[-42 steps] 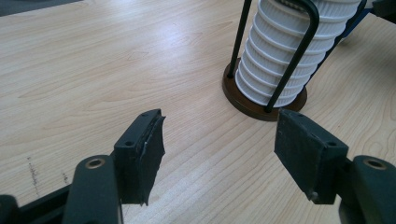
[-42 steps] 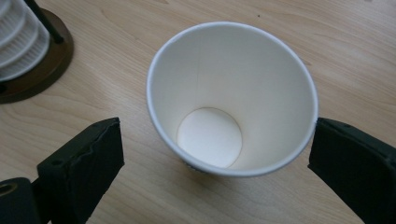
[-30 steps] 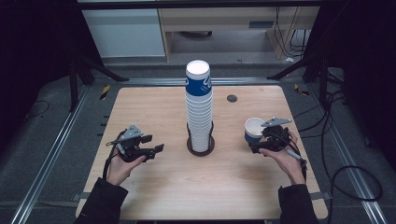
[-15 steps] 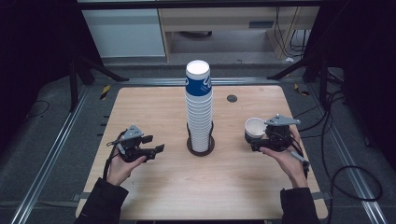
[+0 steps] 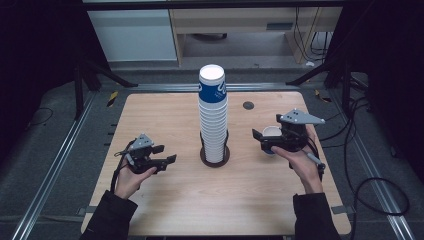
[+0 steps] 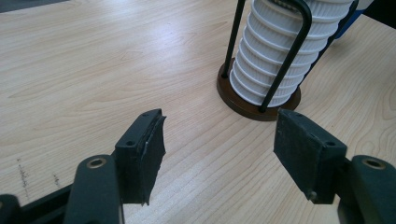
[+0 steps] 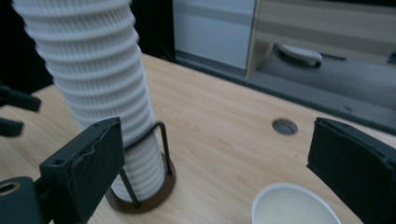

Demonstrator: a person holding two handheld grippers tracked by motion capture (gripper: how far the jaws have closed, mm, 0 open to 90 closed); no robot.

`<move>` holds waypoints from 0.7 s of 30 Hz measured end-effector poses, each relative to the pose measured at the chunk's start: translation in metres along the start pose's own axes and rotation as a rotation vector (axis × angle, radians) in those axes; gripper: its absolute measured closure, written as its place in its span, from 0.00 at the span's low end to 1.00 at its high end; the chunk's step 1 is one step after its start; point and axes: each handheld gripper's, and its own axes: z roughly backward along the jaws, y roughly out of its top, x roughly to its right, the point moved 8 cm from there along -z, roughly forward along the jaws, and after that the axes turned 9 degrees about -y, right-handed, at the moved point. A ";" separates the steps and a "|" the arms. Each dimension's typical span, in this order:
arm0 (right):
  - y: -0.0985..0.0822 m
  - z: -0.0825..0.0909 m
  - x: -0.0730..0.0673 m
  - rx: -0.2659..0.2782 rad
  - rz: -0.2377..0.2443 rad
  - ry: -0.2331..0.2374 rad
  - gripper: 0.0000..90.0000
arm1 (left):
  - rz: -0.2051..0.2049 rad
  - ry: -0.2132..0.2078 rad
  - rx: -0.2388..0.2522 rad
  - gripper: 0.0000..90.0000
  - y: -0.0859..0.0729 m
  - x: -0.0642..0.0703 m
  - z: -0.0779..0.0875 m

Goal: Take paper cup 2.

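Right gripper hovered spread-jawed over the single white paper cup near the wooden table's right edge, not gripping it. Left gripper sat empty, jaws apart though at their narrowest. Moving that cup onto the tall ribbed white cup stack at the table's middle looked undone.

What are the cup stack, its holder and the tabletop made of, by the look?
Cup stack: likely paper, white ribbed walls, blue print on the top cup. Holder: dark brown round base, possibly wood or plastic, with thin black rods that look like bent metal wire. Tabletop: pale wood-grain surface, matte, probably laminate rather than solid wood.
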 end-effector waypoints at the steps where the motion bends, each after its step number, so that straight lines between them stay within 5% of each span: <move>1: 0.006 0.000 -0.003 0.019 -0.001 0.010 0.04 | 0.000 -0.002 0.000 0.37 0.000 0.000 0.000; 9: 0.045 -0.004 -0.030 0.117 -0.002 0.088 0.05 | -0.022 -0.004 0.008 0.37 0.002 0.003 0.000; 16: 0.074 -0.014 -0.054 0.179 0.006 0.140 0.05 | 0.001 0.015 0.021 0.37 0.002 -0.001 0.003; 21: 0.088 -0.024 -0.068 0.186 0.013 0.168 0.04 | -0.003 0.015 0.014 0.37 0.002 -0.002 0.001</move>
